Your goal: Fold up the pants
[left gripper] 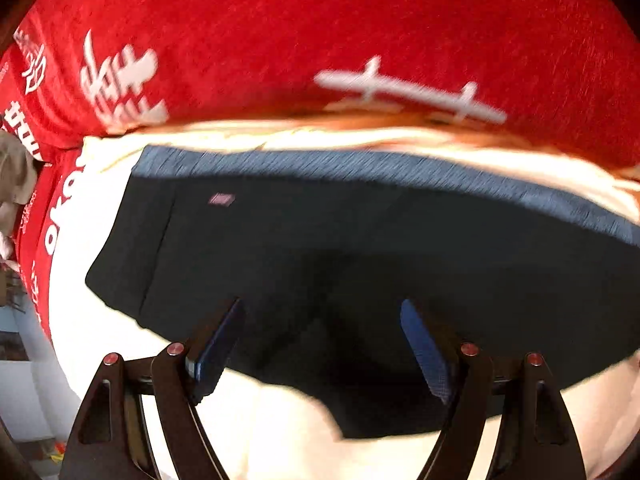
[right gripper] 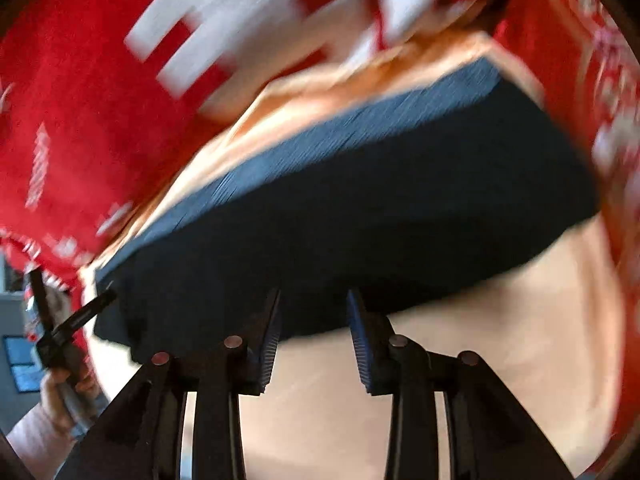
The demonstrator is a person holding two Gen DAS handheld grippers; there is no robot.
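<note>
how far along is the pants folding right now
Done: the dark pants already lie as a compact folded block on the pale cloth, grey-blue waistband along the far edge. In hand: nothing; the left gripper and the right gripper both hang open above the near edge. Left: possibly one more fold or a final smoothing, though motion blur hides the layers.

The dark pants (left gripper: pixel 320 264) lie flat on a pale cloth (left gripper: pixel 280 420), filling the middle from nine to three o'clock. Open pale cloth lies toward six o'clock, under the left gripper (left gripper: pixel 322 344), and toward four o'clock beside the right gripper (right gripper: pixel 314 332). A red printed cover (left gripper: pixel 320 20) spreads flat across twelve o'clock. A crumpled grey garment (left gripper: pixel 16 176) sits at nine o'clock. In the right wrist view, a hand (right gripper: pixel 60 396) holding the other gripper occupies eight o'clock.
</note>
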